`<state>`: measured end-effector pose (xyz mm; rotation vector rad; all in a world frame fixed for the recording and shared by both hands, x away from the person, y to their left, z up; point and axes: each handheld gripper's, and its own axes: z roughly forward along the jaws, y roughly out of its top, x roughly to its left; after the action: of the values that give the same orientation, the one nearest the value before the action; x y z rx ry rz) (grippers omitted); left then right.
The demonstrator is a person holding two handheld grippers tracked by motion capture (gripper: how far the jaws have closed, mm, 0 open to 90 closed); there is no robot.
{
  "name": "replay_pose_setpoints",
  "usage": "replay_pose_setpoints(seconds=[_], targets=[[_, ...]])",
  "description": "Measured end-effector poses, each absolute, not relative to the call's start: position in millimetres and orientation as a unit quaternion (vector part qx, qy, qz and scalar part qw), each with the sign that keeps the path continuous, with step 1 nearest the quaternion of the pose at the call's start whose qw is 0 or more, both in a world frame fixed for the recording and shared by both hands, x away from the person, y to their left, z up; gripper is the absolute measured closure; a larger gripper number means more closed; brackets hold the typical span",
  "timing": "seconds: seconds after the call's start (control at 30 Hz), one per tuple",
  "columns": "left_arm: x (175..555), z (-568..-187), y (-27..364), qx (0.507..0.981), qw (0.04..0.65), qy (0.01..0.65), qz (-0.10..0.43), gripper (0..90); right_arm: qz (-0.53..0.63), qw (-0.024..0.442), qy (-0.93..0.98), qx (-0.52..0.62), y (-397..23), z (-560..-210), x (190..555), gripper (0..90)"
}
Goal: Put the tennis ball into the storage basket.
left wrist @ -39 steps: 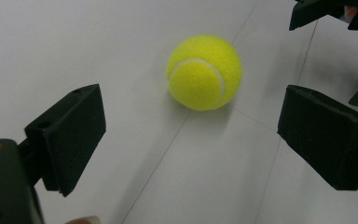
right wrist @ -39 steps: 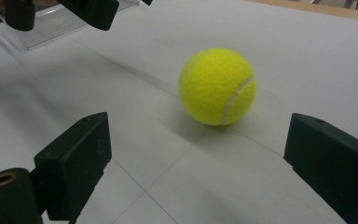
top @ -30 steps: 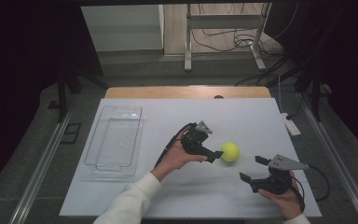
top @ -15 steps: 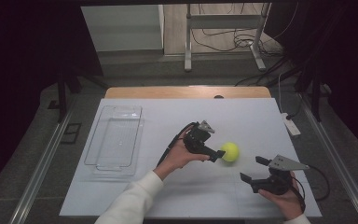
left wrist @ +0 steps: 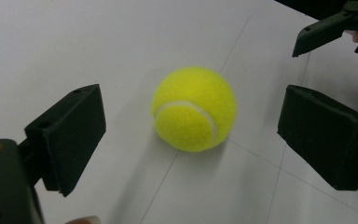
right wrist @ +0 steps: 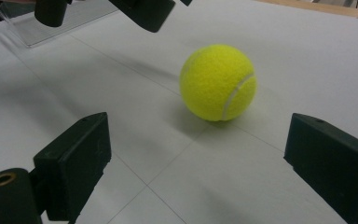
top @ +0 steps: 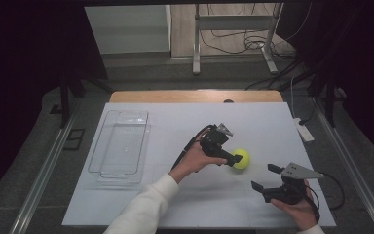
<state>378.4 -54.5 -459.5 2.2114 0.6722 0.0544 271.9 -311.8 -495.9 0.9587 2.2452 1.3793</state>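
Clear plastic forms the shallow rectangular tray [top: 121, 146] that is lying on the left part of the white table [top: 175, 204], with its long side running away from the person; a corner of it is showing at the upper left of the right gripper view [right wrist: 51, 28].

Moving rightward in the high view, the person's left hand [top: 195, 158], coming out of a white sleeve [top: 143, 207], is holding the black left gripper [top: 232, 160] near the middle of the table, angled down toward the right. Its fingers [left wrist: 70, 135] are standing wide apart and holding nothing. In the left gripper view, the fuzzy yellow-green tennis ball [left wrist: 195, 108] with a white seam is sitting on the table just ahead of the gap between them, apart from both.

In the high view, the ball [top: 241, 158] is resting just beside the tip of the left gripper, right of the table's centre. In the right gripper view it [right wrist: 218, 82] is lying farther off, beyond the fingers.

Farthest right, the person's right hand [top: 299, 209] is holding the black right gripper [top: 265, 178], topped by a grey three-cornered plate [top: 299, 171], near the front edge of the table. Its fingers [right wrist: 77, 163] are also spread wide and empty, pointing left toward the ball, well short of it.
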Motion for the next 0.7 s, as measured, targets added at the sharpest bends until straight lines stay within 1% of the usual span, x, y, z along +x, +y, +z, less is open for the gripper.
replay_pose_setpoints(seconds=[0.47,0.7], targets=[[387,-467,-70,0.881,0.390,0.269,0.010,7.9,0.484,0.170,0.790,0.337,-312,-496,271,7.2],[392,-472,-80,0.887,0.374,0.271,0.004,7.3,0.483,0.169,0.790,0.337,-312,-496,271,7.2]])
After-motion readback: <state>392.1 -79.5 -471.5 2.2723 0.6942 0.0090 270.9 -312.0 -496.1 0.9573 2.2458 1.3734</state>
